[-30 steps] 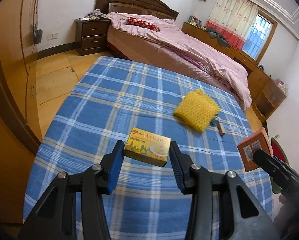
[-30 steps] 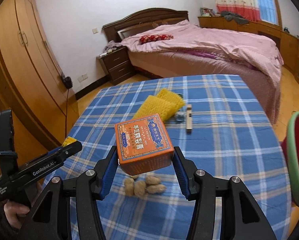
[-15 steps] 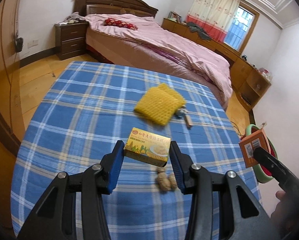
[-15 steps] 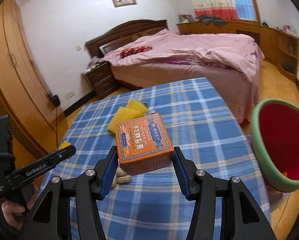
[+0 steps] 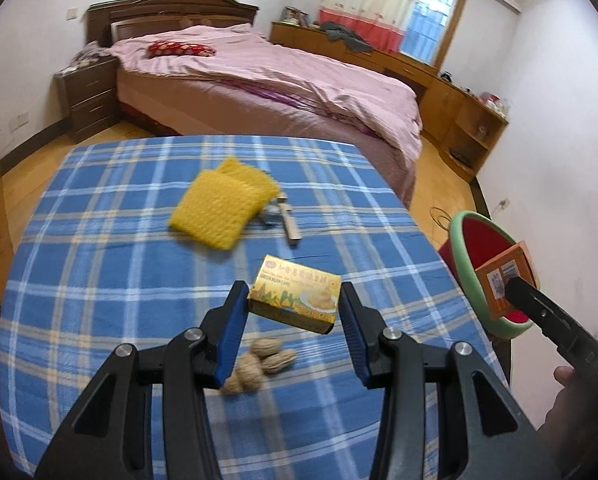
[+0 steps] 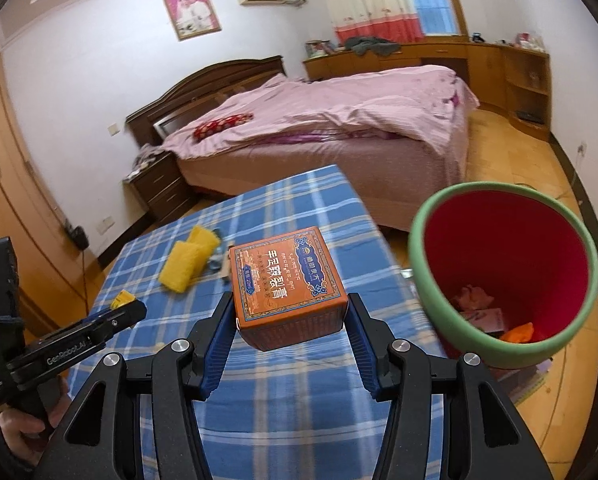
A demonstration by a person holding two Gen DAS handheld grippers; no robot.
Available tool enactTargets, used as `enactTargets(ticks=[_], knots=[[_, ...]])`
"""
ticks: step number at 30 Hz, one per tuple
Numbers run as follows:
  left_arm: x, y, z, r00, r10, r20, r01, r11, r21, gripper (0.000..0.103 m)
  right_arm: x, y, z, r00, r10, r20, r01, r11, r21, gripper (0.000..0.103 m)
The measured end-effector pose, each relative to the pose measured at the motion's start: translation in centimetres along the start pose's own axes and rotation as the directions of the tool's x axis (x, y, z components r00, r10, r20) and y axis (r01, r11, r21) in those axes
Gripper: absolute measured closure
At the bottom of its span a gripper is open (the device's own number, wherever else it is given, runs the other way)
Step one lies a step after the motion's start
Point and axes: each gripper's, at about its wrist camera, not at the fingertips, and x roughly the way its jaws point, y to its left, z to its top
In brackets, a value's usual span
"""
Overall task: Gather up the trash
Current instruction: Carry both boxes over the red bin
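My left gripper (image 5: 293, 308) is shut on a yellow mung bean cake box (image 5: 295, 299) and holds it above the blue checked tablecloth (image 5: 99, 264). My right gripper (image 6: 289, 322) is shut on an orange box (image 6: 285, 280) and holds it just left of the green-rimmed red trash bin (image 6: 503, 272), which has scraps at its bottom. In the left wrist view the orange box (image 5: 507, 280) hangs in front of the bin's mouth (image 5: 479, 240). Several peanuts (image 5: 259, 360) lie on the cloth under my left gripper.
A yellow knitted cloth (image 5: 223, 208) with a small wooden-handled item (image 5: 289, 224) beside it lies mid-table. A pink bed (image 5: 279, 88) stands behind the table, a nightstand (image 5: 89, 96) to its left, low wooden cabinets (image 5: 459, 108) along the right wall.
Both grippers have swung right with their boxes. The orange box has moved from over the table to beside the bin's mouth. The peanuts have come into the left wrist view.
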Motion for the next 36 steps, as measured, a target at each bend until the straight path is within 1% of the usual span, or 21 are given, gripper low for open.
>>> enactTargets(ticks=[11, 19, 28, 36], knots=[[2.0, -5.1, 0.7, 0.999, -0.043, -0.027, 0.045, 0.994, 0.098, 0.057, -1.6, -4.1, 0.4, 0.997, -0.074, 0.032, 0.072, 0.995, 0.068, 0.048], [3.5, -9.0, 1.2, 0.996, -0.073, -0.042, 0.079, 0.982, 0.170, 0.057, -2.3, -6.7, 0.3, 0.992, -0.122, 0.043, 0.116, 0.986, 0.117, 0.048], [5.7, -13.4, 1.8, 0.991, -0.116, -0.063, 0.128, 0.965, 0.230, 0.057, -2.9, -9.8, 0.2, 0.982, -0.184, 0.049, 0.173, 0.970, 0.169, 0.048], [8.6, -17.5, 1.6, 0.980, -0.166, -0.110, 0.191, 0.940, 0.284, 0.057, -2.7, -13.1, -0.2, 0.970, -0.242, 0.029, 0.230, 0.948, 0.220, 0.048]])
